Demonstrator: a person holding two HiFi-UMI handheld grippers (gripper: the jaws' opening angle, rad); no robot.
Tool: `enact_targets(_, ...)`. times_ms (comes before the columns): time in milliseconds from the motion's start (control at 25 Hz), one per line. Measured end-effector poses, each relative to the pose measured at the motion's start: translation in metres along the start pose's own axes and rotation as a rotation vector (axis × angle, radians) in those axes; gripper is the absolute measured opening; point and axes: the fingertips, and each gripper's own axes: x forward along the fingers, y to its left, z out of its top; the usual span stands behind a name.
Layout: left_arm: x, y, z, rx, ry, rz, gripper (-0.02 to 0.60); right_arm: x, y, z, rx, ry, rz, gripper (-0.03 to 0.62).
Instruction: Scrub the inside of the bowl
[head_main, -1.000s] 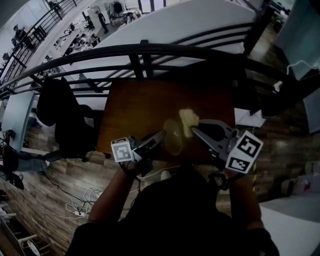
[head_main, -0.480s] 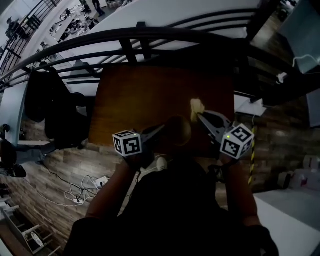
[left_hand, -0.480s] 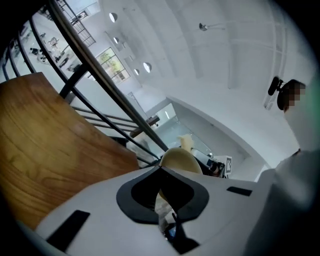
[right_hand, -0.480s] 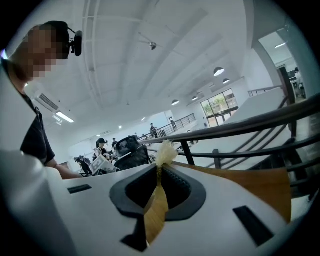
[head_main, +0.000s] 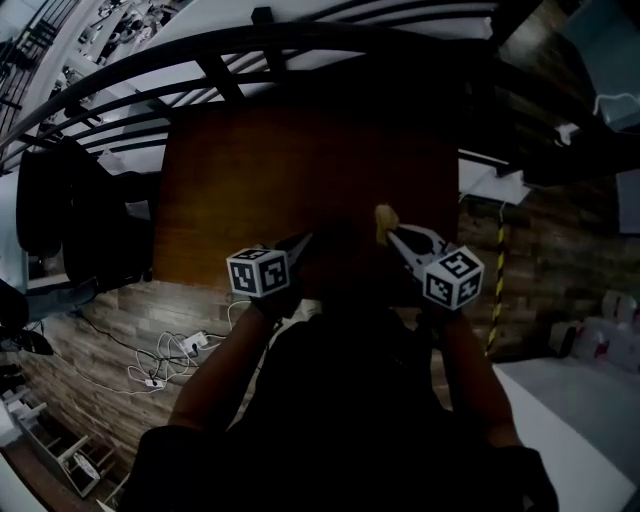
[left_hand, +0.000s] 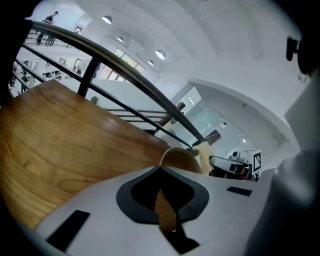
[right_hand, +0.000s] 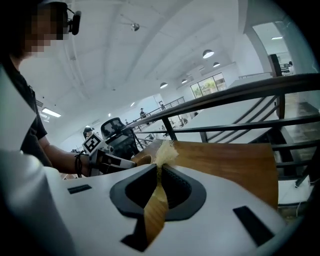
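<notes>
A wooden bowl (left_hand: 180, 159) is held up on its edge over the near part of the brown table (head_main: 300, 170). My left gripper (left_hand: 160, 167) is shut on the bowl's rim. In the dark head view the left gripper (head_main: 305, 240) sits left of centre, and the bowl there is barely visible. My right gripper (right_hand: 160, 167) is shut on a pale yellow sponge (right_hand: 165, 152). The sponge (head_main: 384, 222) sticks out past the right gripper (head_main: 392, 235) and stands just right of the bowl (right_hand: 142, 160). I cannot tell whether they touch.
A black railing (head_main: 300, 50) runs along the table's far side. A dark office chair (head_main: 70, 220) stands to the left, with cables (head_main: 170, 365) on the wood floor below it. White sheets (head_main: 490, 185) lie off the table's right edge.
Both grippers, with the bowl and the sponge, have drawn closer together and nearer to the table's front edge. The head view has shifted and grown darker.
</notes>
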Motion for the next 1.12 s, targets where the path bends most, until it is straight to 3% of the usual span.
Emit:
enact_targets(200,0.054,0.015,-0.004,-0.001,0.048,0.061,0.000,0.017,-0.041,-0.022,0.023,0.051,0.005,0.040)
enact_targets(520,0.107,0.030,-0.021,0.011,0.117,0.136,0.000,0.039,-0.073,-0.047,0.061,0.122,0.010,0.040)
enact_targets(1120,0.161,0.066,-0.084,0.018,0.247,0.214,0.002,0.048,-0.111,-0.088,0.102,0.227,0.017,0.040)
